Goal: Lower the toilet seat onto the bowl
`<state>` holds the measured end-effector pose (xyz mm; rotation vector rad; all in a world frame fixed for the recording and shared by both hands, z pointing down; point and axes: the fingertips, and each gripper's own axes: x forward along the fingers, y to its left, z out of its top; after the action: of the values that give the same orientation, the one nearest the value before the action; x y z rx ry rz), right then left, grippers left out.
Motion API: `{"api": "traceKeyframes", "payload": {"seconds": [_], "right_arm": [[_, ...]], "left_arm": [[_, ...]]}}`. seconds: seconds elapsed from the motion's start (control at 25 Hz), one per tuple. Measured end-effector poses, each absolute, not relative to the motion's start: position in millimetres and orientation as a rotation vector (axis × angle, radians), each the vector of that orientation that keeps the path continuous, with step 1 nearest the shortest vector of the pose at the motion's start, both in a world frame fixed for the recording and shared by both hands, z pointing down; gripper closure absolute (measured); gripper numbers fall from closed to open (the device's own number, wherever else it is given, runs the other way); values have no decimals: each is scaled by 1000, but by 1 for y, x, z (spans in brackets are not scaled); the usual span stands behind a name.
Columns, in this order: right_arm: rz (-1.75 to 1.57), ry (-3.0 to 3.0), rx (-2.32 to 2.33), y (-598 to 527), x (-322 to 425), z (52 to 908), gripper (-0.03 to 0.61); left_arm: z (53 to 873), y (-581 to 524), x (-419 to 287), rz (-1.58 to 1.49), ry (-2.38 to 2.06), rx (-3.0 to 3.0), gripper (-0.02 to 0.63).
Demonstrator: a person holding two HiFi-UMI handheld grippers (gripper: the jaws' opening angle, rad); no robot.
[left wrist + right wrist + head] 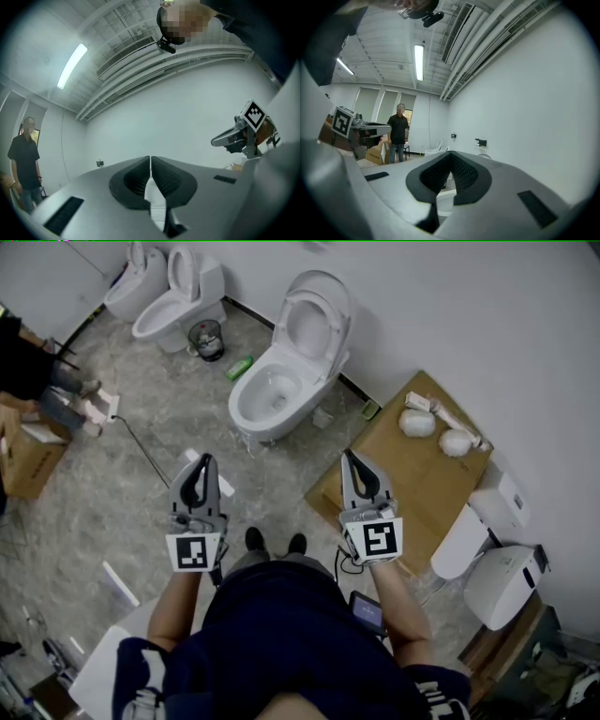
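Am holding left gripper (201, 463) and right gripper (353, 460) with jaws closed, empty; toilet seat (321, 320) is standing raised behind bowl (267, 395).

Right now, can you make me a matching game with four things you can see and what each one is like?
Things:
1. toilet seat
2. bin
3. cardboard sheet
4. left tool

What it is like:
A. shut, holding nothing
B. standing up, not lowered yet
C. black
D. brown, lying flat

Right pairs: 1-B, 2-C, 3-D, 4-A
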<state>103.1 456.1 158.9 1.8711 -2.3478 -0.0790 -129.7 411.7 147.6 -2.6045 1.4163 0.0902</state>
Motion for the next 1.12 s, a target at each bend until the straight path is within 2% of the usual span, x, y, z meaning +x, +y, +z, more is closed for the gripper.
{"api": "traceKeyframes", "payload": {"seconds": [0.72, 0.84, 1.12], "right_arm": [[-50, -2375, 1835, 462, 106, 167, 529], [-55, -2377, 1833, 462, 108, 169, 526], [-52, -2387, 1836, 460, 117, 172, 528]], "left_arm": [[159, 407, -107, 50, 1297, -2698, 575], [166, 405, -100, 19, 1278, -2728, 477], [170, 397, -85, -11, 1248, -2749, 390]]}}
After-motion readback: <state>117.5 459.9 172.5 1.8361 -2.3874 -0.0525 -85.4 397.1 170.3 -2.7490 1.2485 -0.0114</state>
